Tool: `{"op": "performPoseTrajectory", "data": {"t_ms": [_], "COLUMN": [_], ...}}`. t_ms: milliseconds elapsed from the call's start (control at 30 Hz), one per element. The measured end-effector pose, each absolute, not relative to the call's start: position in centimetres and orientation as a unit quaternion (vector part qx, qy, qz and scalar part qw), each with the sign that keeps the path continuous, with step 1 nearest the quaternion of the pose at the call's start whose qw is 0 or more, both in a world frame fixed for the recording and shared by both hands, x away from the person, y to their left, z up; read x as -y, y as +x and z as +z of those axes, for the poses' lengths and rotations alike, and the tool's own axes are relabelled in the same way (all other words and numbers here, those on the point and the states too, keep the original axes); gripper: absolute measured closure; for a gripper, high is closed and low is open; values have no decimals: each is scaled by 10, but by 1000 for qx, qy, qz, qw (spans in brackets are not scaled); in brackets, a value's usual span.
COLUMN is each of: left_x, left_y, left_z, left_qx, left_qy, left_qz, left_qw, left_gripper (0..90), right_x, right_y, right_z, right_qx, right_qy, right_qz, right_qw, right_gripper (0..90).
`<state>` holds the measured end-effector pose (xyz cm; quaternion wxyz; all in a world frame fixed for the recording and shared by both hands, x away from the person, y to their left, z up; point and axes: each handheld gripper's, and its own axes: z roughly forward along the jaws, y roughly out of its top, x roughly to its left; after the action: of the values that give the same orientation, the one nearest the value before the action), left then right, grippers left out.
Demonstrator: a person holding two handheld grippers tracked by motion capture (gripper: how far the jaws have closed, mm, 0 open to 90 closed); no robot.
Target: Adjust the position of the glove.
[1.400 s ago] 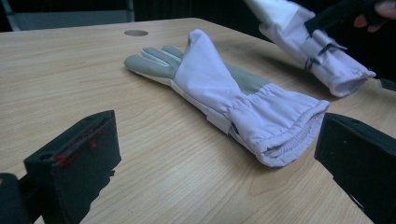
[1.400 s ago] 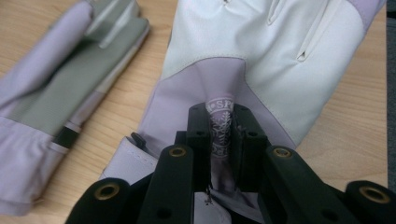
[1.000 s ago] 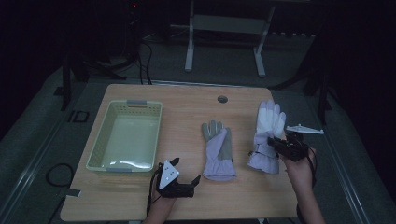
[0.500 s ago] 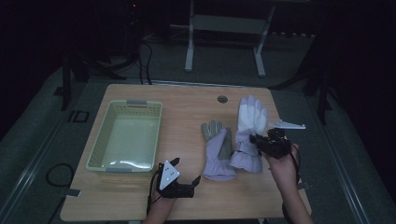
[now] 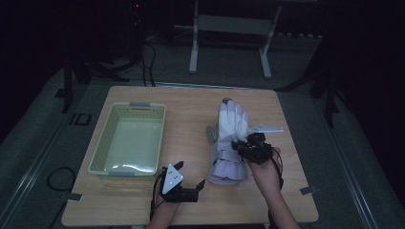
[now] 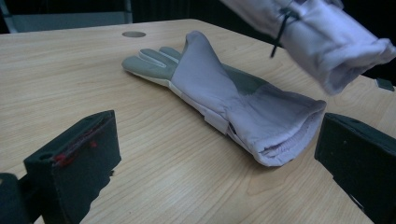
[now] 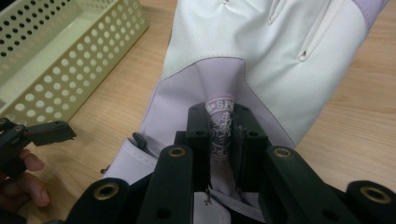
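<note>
The basket (image 5: 128,140) is sitting empty. The right gripper (image 7: 219,135) is pinching a white glove (image 7: 261,60); the left gripper (image 5: 186,177) is gaping wide, holding nothing.

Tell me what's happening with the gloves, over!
Right tongs shut on white glove, lifted above the table. Left tongs open, holding nothing. Second glove flat on table underneath. Basket path clear.

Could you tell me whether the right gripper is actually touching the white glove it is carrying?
Touching. In the right gripper view, the right gripper has its jaws pinched on a fold of the white glove, fabric squeezed between the pads.
</note>
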<state>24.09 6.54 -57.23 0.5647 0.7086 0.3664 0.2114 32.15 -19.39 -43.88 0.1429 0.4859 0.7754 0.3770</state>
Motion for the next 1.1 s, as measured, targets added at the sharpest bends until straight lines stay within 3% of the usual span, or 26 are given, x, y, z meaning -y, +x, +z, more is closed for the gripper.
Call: {"op": "performPoseTrajectory", "data": {"t_ms": [533, 1100], "left_x": [-65, -66], "left_y": [241, 241], "left_z": [-572, -572], "left_qx": [-366, -368], "left_qy": [709, 710], "left_qz": [211, 209], "left_qw": [564, 563], "left_gripper": [3, 3], "right_x": [177, 191], "right_y": [347, 362], "right_z": [-491, -504], "right_qx": [-804, -816], "right_qy": [499, 486], "right_qz": [301, 293], "right_qw": [121, 113], "right_gripper": [777, 698]}}
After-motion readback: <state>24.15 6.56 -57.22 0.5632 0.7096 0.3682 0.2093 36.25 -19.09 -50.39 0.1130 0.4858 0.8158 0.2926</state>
